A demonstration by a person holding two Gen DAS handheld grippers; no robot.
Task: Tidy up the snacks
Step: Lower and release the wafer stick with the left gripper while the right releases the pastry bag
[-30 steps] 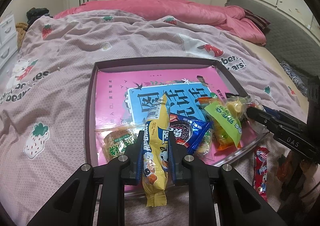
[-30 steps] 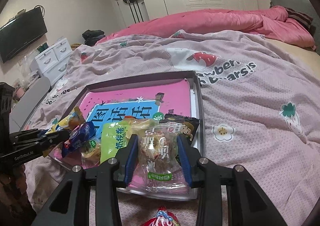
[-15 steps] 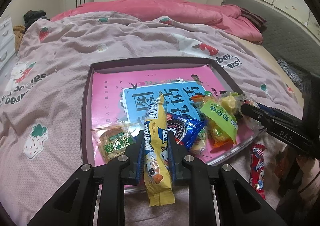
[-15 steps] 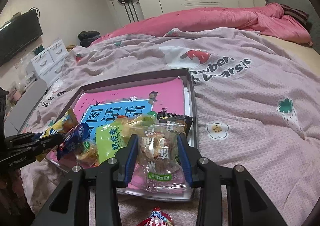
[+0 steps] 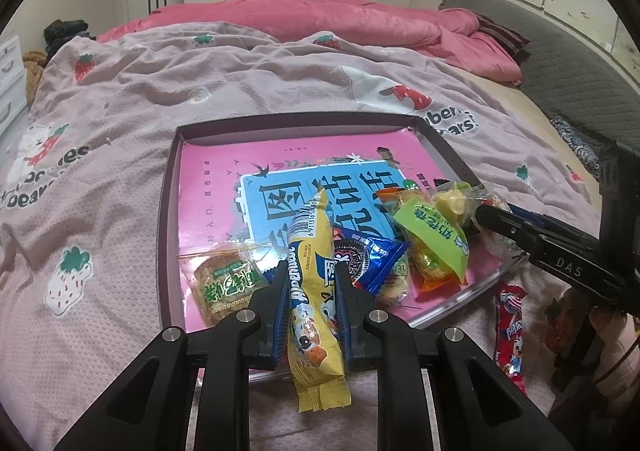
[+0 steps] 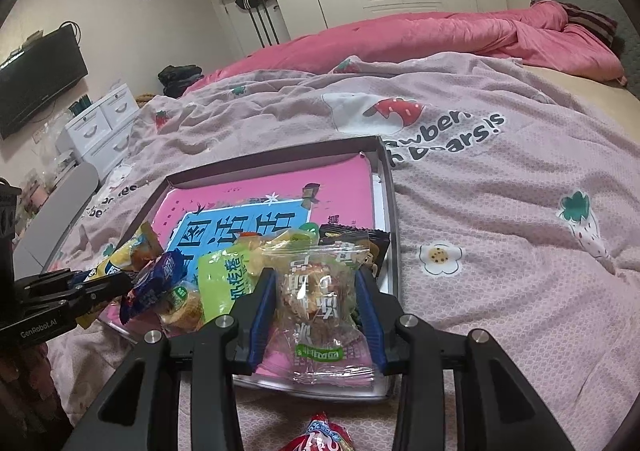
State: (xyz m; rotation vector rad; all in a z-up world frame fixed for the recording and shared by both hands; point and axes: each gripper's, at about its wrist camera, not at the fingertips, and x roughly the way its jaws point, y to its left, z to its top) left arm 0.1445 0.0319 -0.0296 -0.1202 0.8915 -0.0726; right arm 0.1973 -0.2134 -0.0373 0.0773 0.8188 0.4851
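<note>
A shallow dark-rimmed box (image 5: 170,187) with a pink and blue book cover inside lies on the bed. My left gripper (image 5: 310,271) is shut on a long yellow snack packet (image 5: 312,251) over the box's near edge. My right gripper (image 6: 316,279) is shut on a clear-wrapped pastry packet (image 6: 316,303) over the box's (image 6: 386,179) near right corner. In the box lie a blue cookie packet (image 5: 370,257), a green packet (image 5: 436,235), a clear-wrapped biscuit (image 5: 224,283) and a dark packet (image 6: 356,241).
A red snack stick (image 5: 510,327) lies on the pink strawberry bedspread (image 5: 120,111) right of the box; its tip shows in the right wrist view (image 6: 320,435). A pink duvet (image 5: 320,19) is bunched at the far side. White drawers (image 6: 100,127) stand left of the bed.
Both grippers have drawn back slightly toward the box's near edge, still holding their packets. The snacks in the box have not moved.
</note>
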